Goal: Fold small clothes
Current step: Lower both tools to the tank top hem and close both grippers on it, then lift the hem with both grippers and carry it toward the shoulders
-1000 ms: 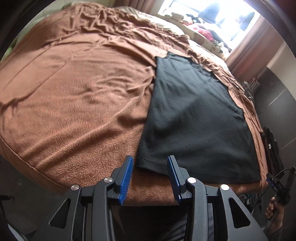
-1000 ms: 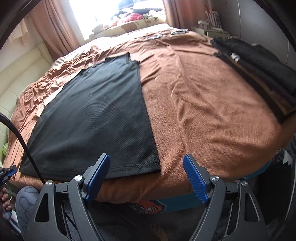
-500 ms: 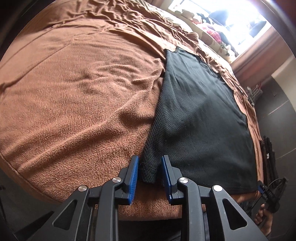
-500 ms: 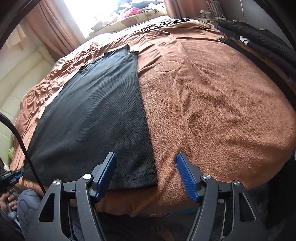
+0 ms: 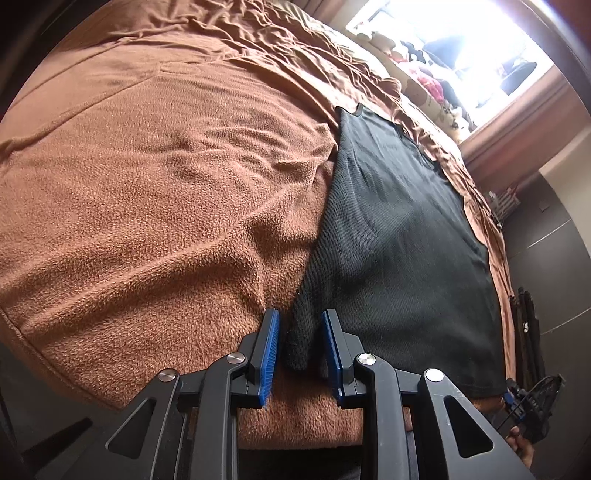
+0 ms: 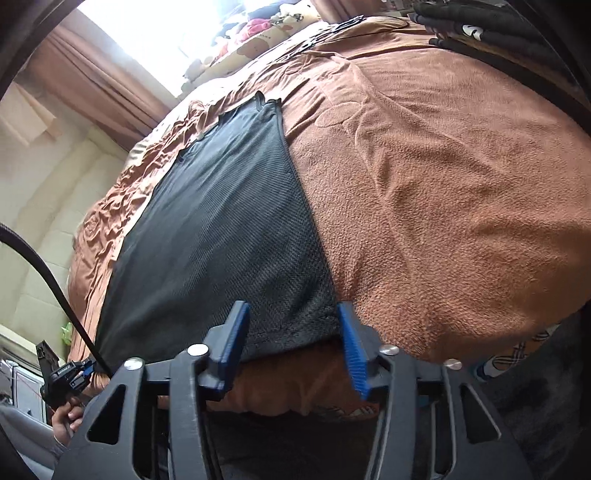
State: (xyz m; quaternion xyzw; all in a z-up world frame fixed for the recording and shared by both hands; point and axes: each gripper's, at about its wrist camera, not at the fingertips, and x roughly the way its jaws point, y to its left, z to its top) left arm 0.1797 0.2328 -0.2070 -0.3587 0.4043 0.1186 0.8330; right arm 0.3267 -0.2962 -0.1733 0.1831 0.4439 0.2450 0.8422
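A black mesh sleeveless top (image 5: 399, 240) lies flat on the brown blanket (image 5: 147, 184), its hem at the near bed edge. My left gripper (image 5: 300, 314) is at the hem's left corner, and that corner stands bunched in a ridge between the blue pads, which press on it. In the right wrist view the same top (image 6: 221, 221) has its right hem corner between the fingers of my right gripper (image 6: 291, 306). Those jaws are closing, still wide, and the cloth between them lies nearly flat.
A pile of dark folded clothes (image 6: 480, 29) sits at the blanket's far right. A cream padded wall (image 6: 37, 203) runs along the left. Cushions and toys line the bright window (image 5: 461, 48). The blanket (image 6: 443, 184) drops off just below both grippers.
Both grippers sank to the hem corners. The left jaws narrowed onto the left corner and bunched it. The right jaws narrowed from wide open around the right corner.
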